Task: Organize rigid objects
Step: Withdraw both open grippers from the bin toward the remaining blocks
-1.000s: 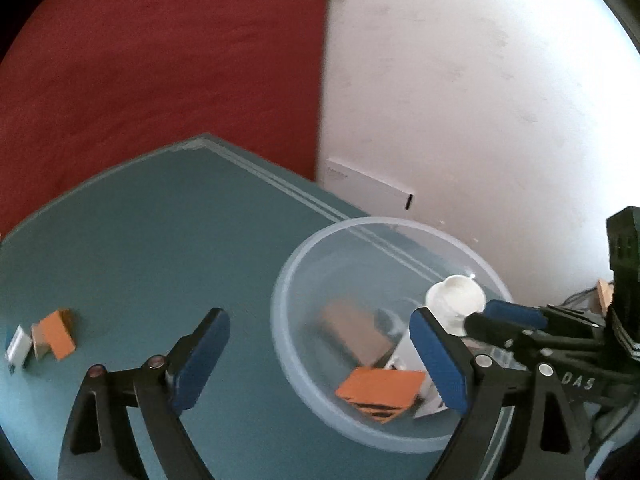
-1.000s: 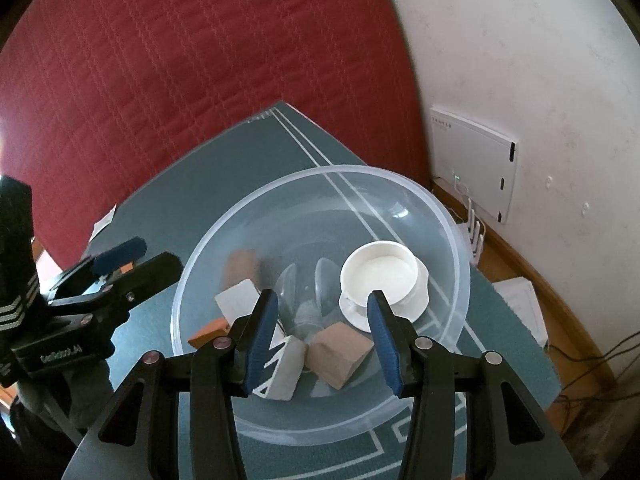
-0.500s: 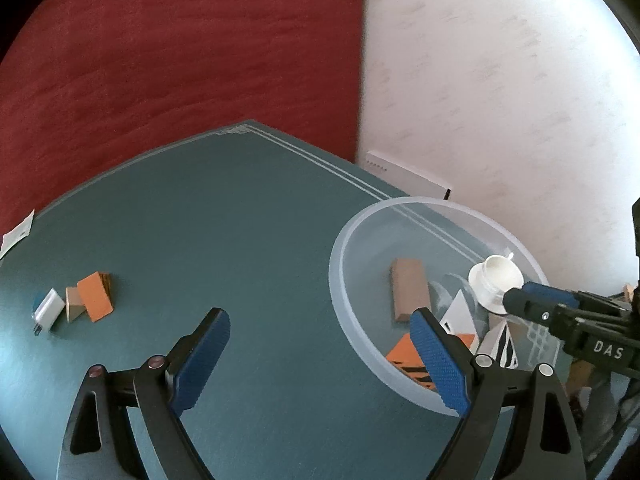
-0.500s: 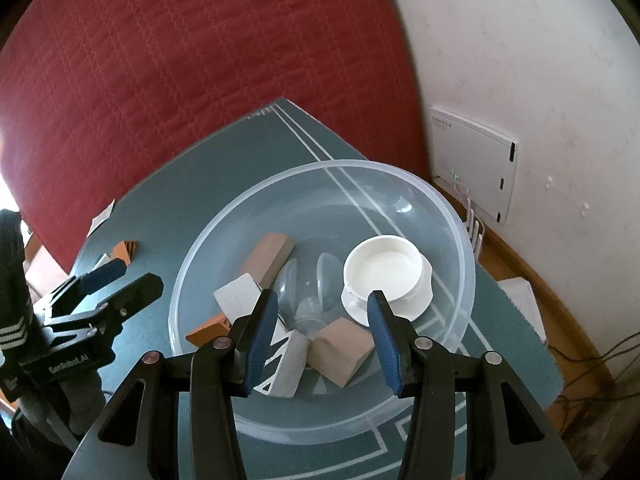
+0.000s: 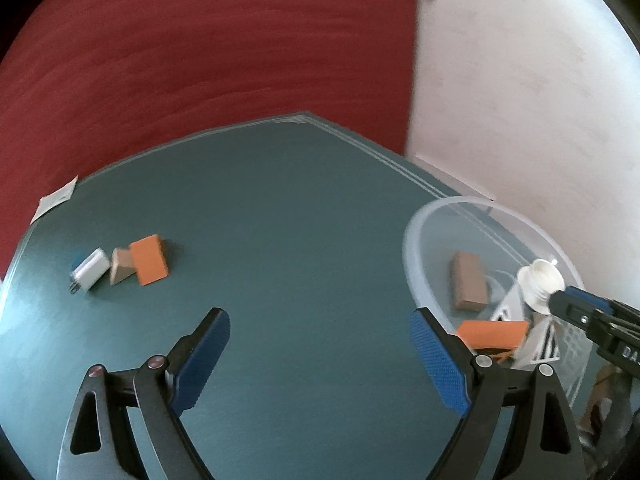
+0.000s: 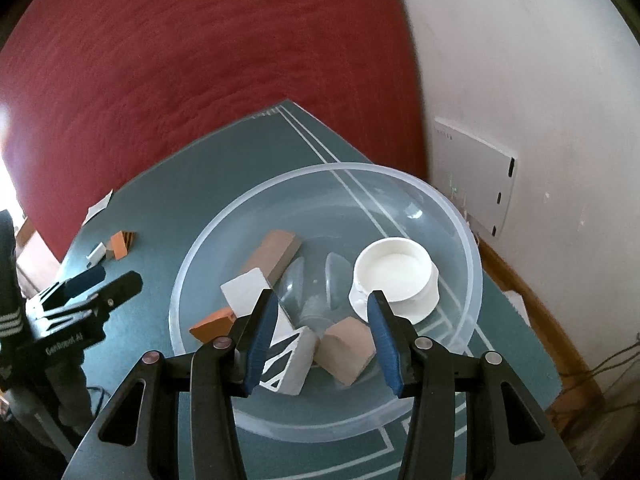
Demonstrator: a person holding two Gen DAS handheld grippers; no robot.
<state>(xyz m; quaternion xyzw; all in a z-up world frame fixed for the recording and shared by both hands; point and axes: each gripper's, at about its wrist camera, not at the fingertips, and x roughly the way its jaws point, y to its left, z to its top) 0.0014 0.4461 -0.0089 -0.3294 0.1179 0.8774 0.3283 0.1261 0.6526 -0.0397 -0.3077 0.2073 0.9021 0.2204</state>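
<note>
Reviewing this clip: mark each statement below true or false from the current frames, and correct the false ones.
1. The left gripper is open with nothing between its fingers. True.
2. The white cup stands on the bare table outside the bowl. False: it sits inside the clear bowl, on a white saucer.
3. An orange block, a small tan block and a white charger lie together on the table, away from the bowl. True.
4. The bowl holds only the cup. False: a long brown block and several other blocks lie in it too.
5. The right gripper grips the cup. False: its fingers are apart, and nothing is held between them.
</note>
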